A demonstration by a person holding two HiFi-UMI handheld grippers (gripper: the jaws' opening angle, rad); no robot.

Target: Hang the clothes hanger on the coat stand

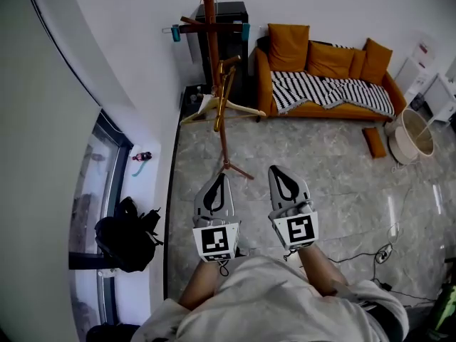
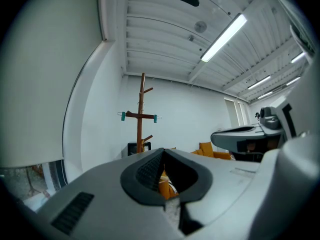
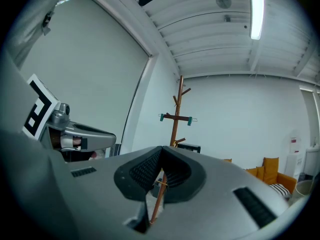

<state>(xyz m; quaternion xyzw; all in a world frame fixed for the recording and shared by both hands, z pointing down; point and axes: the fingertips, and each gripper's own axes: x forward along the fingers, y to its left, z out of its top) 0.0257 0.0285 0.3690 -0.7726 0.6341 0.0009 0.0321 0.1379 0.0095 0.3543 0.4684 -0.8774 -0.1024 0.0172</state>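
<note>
Both tools low near our body, lower centre of head view.
- Left gripper: jaws pressed together, nothing between.
- Right gripper: same, empty.
- Pale wooden clothes hanger: upper centre, seemingly hooked on low peg of tall brown wooden coat stand.
- We judge hang done.
- If reseating: pinch hanger neck, lower hook fully over peg, release only once steady.

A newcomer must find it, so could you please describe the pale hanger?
Left of the orange sofa stands a brown coat stand. Low on its pole hangs the pale hanger: light wood, no clips, unlike the dark hanger with teal clips higher up.
</note>
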